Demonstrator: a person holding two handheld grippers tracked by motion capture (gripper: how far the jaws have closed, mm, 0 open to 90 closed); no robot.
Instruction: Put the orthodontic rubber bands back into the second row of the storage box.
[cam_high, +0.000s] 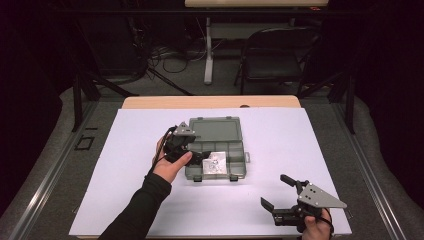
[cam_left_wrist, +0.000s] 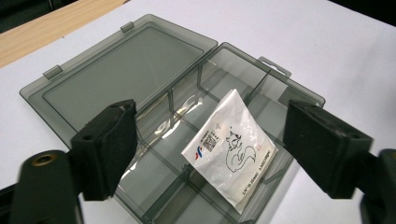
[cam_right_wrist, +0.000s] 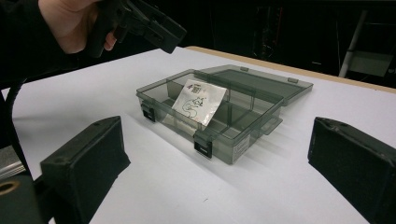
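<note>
A smoky clear compartment box (cam_high: 241, 150) lies mid-table with its lid (cam_high: 216, 129) folded flat behind it. A silvery packet (cam_high: 215, 163) with a squirrel drawing leans in a front compartment. My left gripper (cam_high: 199, 156) hovers open over the box's left side. In the left gripper view its jaws stand wide on either side of the packet (cam_left_wrist: 229, 149), holding nothing. My right gripper (cam_high: 273, 190) is open near the table's front right corner, apart from the box. In the right gripper view the box (cam_right_wrist: 243, 140) and packet (cam_right_wrist: 198, 101) lie ahead, with a finger (cam_right_wrist: 159, 30) of the left gripper above them.
A white sheet (cam_high: 125, 200) covers the table, and a wooden edge (cam_high: 210, 102) shows at the back. A black-sleeved forearm (cam_high: 145, 200) reaches in from the front left. Behind the table stand a folding chair (cam_high: 277, 55) and a table leg (cam_high: 208, 50).
</note>
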